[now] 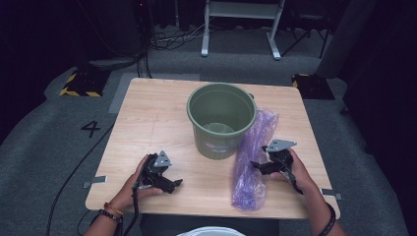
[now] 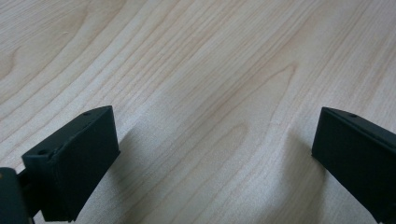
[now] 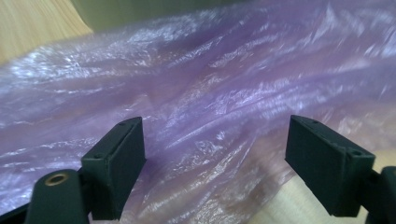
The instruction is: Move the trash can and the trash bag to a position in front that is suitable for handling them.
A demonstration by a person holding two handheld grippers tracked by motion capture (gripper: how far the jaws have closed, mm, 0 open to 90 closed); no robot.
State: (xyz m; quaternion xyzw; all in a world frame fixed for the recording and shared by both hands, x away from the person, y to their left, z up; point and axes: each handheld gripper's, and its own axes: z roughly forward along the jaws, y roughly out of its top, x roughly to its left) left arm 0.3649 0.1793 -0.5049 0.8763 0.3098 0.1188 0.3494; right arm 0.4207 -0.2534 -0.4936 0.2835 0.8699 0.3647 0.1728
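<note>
A green plastic bucket (image 1: 216, 142) stands upright in the middle of the light wooden table (image 1: 147, 113). A long crumpled purple plastic bag (image 1: 251, 167) lies to its right, reaching toward the front edge. My right gripper (image 1: 258, 164) points left at the bag's side. In the right gripper view the gripper (image 3: 215, 154) is open, and the bag (image 3: 224, 84) spreads just beyond the jaws, with nothing pinched between them. My left gripper (image 1: 176, 186) rests low at the table's front left. It is open (image 2: 215, 154), with just bare wood (image 2: 187, 56) between the jaws.
The bucket's green wall (image 3: 140, 9) shows behind the bag. A white rounded object (image 1: 211, 231) sits at the near edge below the table. On the grey floor behind stand a white-legged frame (image 1: 241, 24) and a yellow-black striped block (image 1: 81, 83).
</note>
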